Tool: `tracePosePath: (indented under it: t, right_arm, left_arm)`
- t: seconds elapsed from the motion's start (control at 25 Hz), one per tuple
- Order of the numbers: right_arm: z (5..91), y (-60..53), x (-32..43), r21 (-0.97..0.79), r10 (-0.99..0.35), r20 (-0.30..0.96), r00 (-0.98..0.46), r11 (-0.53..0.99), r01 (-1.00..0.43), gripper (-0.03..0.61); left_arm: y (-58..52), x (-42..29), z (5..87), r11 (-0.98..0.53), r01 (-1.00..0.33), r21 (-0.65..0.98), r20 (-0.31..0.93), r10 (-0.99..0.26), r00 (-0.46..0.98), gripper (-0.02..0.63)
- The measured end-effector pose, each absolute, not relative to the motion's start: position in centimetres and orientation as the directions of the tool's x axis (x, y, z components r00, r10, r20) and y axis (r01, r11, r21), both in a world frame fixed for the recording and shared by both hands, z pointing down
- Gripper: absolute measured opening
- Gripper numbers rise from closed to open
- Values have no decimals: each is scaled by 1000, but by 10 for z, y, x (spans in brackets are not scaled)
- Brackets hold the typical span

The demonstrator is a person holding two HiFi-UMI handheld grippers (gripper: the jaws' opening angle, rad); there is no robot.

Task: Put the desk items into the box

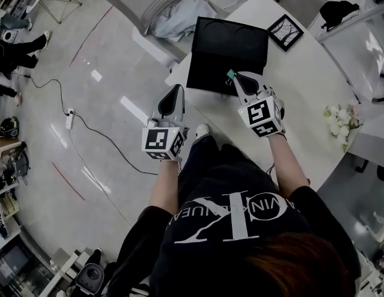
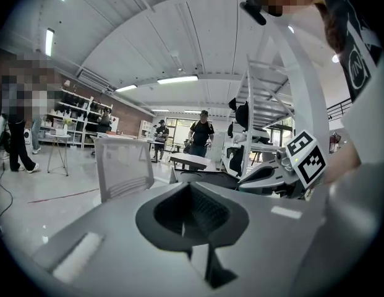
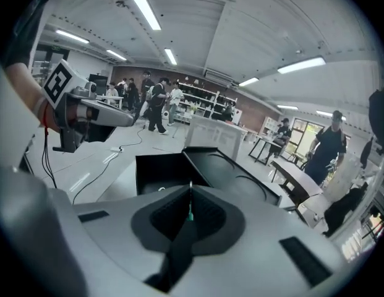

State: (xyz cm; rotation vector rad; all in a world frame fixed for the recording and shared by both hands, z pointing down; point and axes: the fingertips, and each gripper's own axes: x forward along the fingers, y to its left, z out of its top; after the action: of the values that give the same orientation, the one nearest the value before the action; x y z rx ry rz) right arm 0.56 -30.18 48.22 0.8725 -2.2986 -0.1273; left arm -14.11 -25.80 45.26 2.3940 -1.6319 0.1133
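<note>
1. The small thin teal-tipped item [image 1: 230, 73] is clamped between the shut jaws of the right gripper [image 1: 235, 79], just over the near edge of the open black box [image 1: 207, 73].
2. The box is at 12 o'clock from this gripper, and the item's long axis points into it. I judge that a short forward move is enough.
3. The left gripper [image 1: 177, 90] is at 8 o'clock from the box, jaws together and empty.
4. Only the right gripper view shows the box interior. Only the head view shows the black-framed picture [image 1: 284, 31] beyond the box, at 2 o'clock.

Bright strip lights [image 3: 144, 6], floor [image 1: 96, 76] glare, fisheye edges, foreground seemingly soft

A grey chair [image 1: 151, 5] and a cabled power strip [image 1: 69, 119] sit on the glossy floor [image 1: 55, 67].
</note>
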Motion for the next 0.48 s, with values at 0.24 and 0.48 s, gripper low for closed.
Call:
tracePosePath:
  t: [0.24,0.48]
  right_arm:
    - [501,-306,-22,297,-568,606,-557,811,-504,18]
    - [517,-311,-37,283,-531,661,-530,831,-480,18]
  left_arm:
    - [-265,-164,460,-328,-931,163,211,-910,357,9]
    - [-273,-178,464,-335,-927,171,216,-905,367,9]
